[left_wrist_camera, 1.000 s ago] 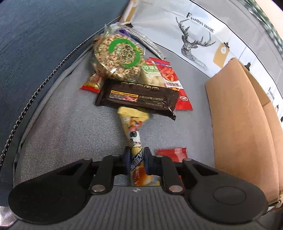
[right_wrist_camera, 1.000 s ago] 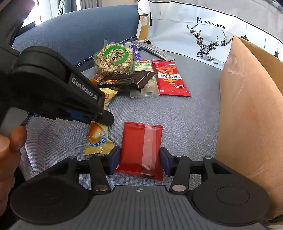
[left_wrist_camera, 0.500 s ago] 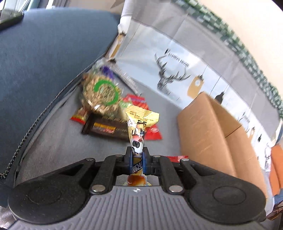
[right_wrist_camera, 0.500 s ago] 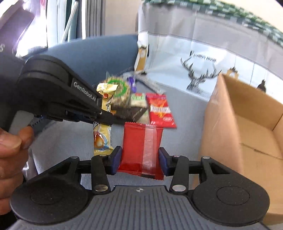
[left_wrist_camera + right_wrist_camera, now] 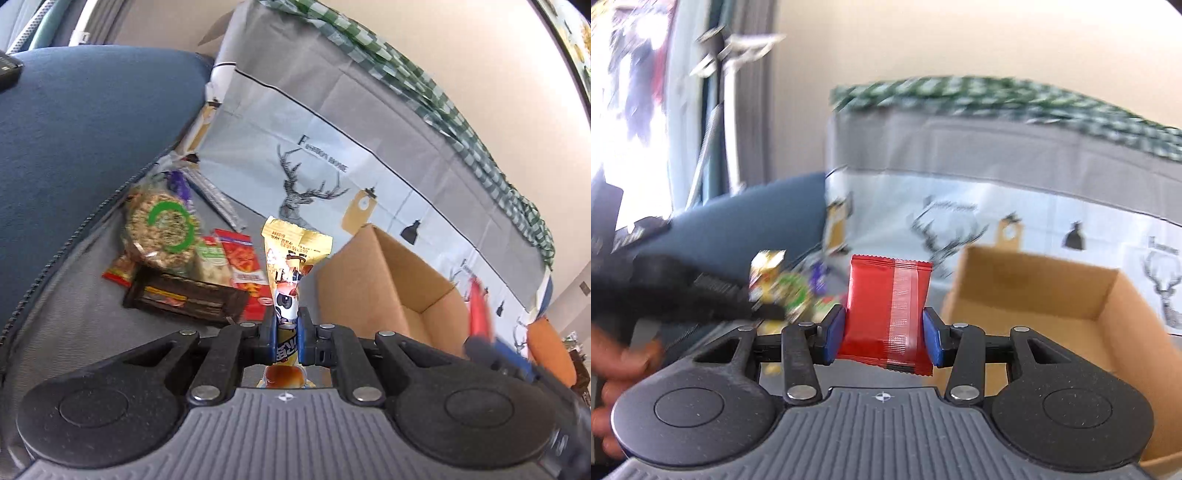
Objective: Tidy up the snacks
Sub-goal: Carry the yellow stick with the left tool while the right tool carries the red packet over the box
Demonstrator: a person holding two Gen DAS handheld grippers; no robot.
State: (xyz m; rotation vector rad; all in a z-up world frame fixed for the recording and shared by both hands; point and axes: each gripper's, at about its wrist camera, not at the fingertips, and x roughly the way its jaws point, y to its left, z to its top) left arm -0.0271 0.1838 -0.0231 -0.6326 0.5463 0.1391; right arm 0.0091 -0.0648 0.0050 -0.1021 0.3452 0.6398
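My left gripper [image 5: 287, 334] is shut on a long yellow snack packet [image 5: 291, 266] that stands up from its jaws, lifted above the grey seat. My right gripper [image 5: 884, 334] is shut on a flat red packet [image 5: 886, 306], held upright in the air left of the open cardboard box [image 5: 1052, 291]. In the left wrist view the box [image 5: 376, 280] sits to the right, and the right gripper with its red packet [image 5: 478, 306] shows blurred beside it. The left gripper [image 5: 701, 299] and its yellow packet [image 5: 766, 266] appear blurred at the left of the right wrist view.
A pile of snacks lies on the seat: a round nut bag with a green ring [image 5: 162, 229], a dark chocolate bar [image 5: 184, 297], a red chip packet [image 5: 243, 262]. A blue backrest [image 5: 85, 129] rises on the left; a deer-print cloth [image 5: 314, 177] hangs behind.
Both grippers rose from the seat with their packets and tilted upward. The right one swung toward the box, whose inside now shows. The snack pile dropped lower and farther in both views.
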